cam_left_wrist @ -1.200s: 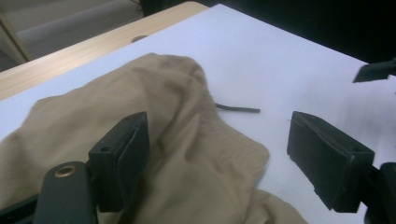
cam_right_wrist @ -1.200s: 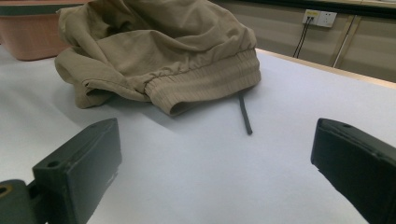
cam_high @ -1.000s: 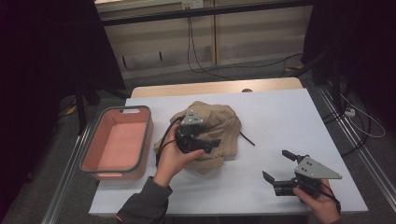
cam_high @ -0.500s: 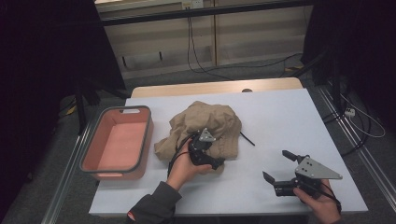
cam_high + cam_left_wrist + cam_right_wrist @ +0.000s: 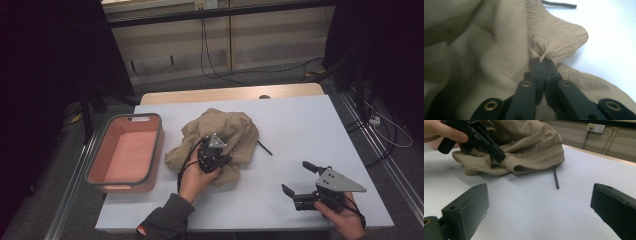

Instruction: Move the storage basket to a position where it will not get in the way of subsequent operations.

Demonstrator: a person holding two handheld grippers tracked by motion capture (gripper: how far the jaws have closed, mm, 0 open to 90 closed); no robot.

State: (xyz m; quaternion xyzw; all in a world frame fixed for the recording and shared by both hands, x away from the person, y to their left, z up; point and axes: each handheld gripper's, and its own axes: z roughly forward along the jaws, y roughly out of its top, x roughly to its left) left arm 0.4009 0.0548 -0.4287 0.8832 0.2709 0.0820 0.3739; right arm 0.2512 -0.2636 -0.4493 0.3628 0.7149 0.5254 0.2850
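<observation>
Your left hand-held gripper (image 5: 216, 159) has just clamped its jaws together, pointing down; your right hand-held gripper (image 5: 296, 181) lies level, jaws spread wide.

White-topped desk (image 5: 310, 130) with wooden far edge. Grey floor (image 5: 165, 85) at 12 o'clock carries black cables (image 5: 215, 55). Beige wall panels (image 5: 260, 35) behind. Surroundings dark.

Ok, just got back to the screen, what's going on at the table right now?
A person is working on a crumpled tan garment lying mid-table. The left gripper has just closed its jaws on a fold of the cloth next to the ribbed waistband, pinching it. The right gripper rests near the table's front right edge, jaws wide open with nothing between them. A pink bin sits to the left of the garment, and a dark drawstring trails out onto the white table.
</observation>
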